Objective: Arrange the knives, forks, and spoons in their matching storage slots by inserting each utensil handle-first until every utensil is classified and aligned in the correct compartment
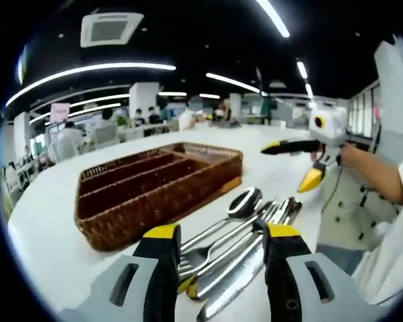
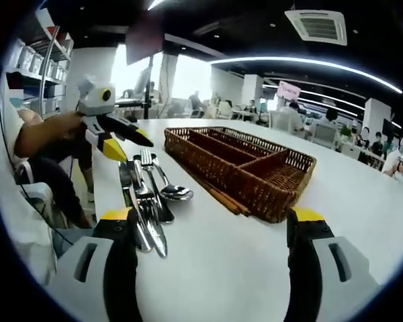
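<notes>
A wicker cutlery tray (image 1: 158, 184) with long, bare slots lies on the white table (image 1: 47, 228). Beside it sits a loose pile of spoons, forks and knives (image 1: 235, 235). My left gripper (image 1: 221, 233) stands open over the near end of that pile, its yellow-tipped jaws either side of the utensils, gripping nothing. In the right gripper view the same pile (image 2: 148, 194) lies left of the tray (image 2: 242, 161), with the left gripper (image 2: 129, 146) open at its far end. My right gripper (image 2: 211, 218) is open above bare table; it also hangs open, hand-held, at the right (image 1: 292, 164).
The table's edge curves close on the person's side (image 2: 94, 201). A person's white sleeve and coat (image 1: 363, 201) stand by that edge. Behind are other tables with seated people (image 2: 289, 117) and a shelf of bins (image 2: 33, 57).
</notes>
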